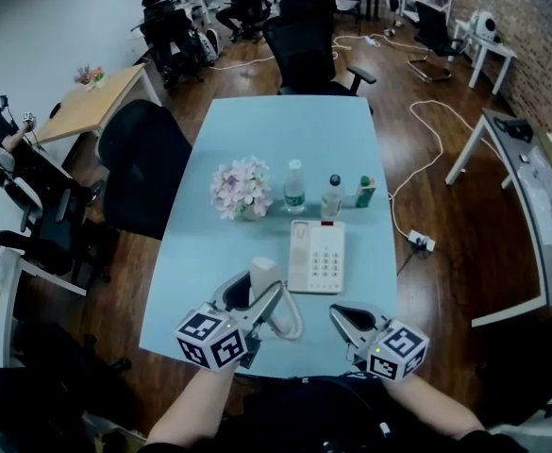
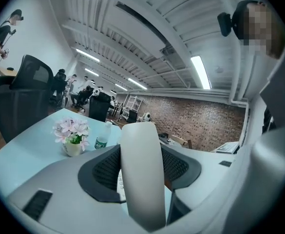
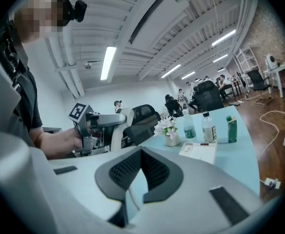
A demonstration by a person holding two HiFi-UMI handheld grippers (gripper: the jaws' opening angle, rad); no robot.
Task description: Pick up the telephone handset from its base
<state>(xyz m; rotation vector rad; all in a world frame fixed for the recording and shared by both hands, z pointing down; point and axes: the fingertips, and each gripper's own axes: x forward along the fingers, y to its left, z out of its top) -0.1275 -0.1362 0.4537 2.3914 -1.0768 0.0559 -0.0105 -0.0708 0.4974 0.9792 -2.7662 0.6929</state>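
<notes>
The white telephone handset [image 1: 261, 279] stands nearly upright, lifted clear of the white telephone base [image 1: 316, 256], which lies on the light blue table [image 1: 257, 130]. My left gripper [image 1: 258, 289] is shut on the handset [image 2: 142, 174], one dark pad on each side. A curly cord [image 1: 292, 321] loops from it toward the base. In the right gripper view the handset [image 3: 117, 128] shows at the left in the left gripper [image 3: 101, 123]. My right gripper [image 1: 344, 317] hovers near the table's front edge, right of the handset, its jaws [image 3: 141, 152] together with nothing held.
Behind the base stand a vase of pale flowers [image 1: 242, 189], two clear bottles [image 1: 294, 187] [image 1: 331, 196] and a small green bottle [image 1: 365, 192]. Black office chairs [image 1: 143, 163] stand at the table's left and far end. A power strip [image 1: 420, 243] lies on the floor at the right.
</notes>
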